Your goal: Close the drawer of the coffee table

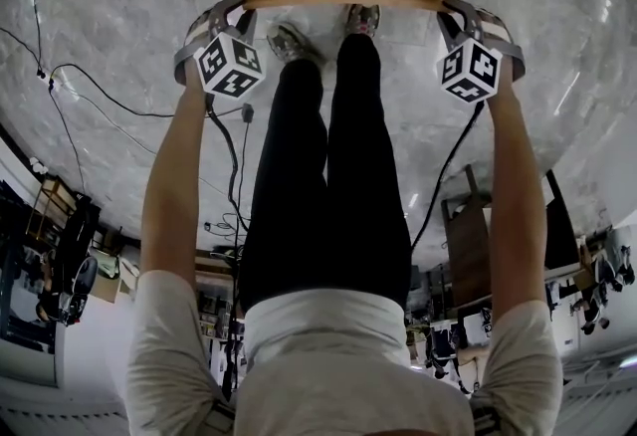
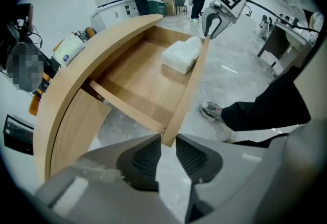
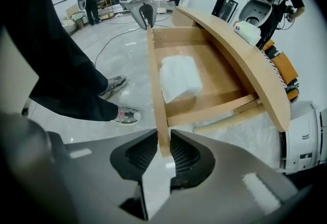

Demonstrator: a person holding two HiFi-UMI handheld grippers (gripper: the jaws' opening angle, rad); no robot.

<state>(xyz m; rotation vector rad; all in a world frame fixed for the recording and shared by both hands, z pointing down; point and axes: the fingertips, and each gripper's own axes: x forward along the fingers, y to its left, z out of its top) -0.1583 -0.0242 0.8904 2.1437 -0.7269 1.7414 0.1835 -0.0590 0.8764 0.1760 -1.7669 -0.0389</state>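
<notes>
So the drawer (image 2: pixel 148 74) is light wood, pulled well out from under the curved worktop (image 2: pixel 87 64) toward the person, with a white folded pack (image 2: pixel 181 54) inside, right of middle. The left hand-held gripper (image 2: pixel 166 141) sits at the left corner of its front panel (image 3: pixel 156 80), jaws a bit apart around the corner, not clearly pinching. The right hand-held gripper (image 3: pixel 163 141) is at the right end, pads closed onto both faces of the panel.

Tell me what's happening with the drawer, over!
Right gripper clamped on drawer front; left gripper open astride its other end. Drawer pulled out, white bundle inside. Nothing seen blocking.
</notes>
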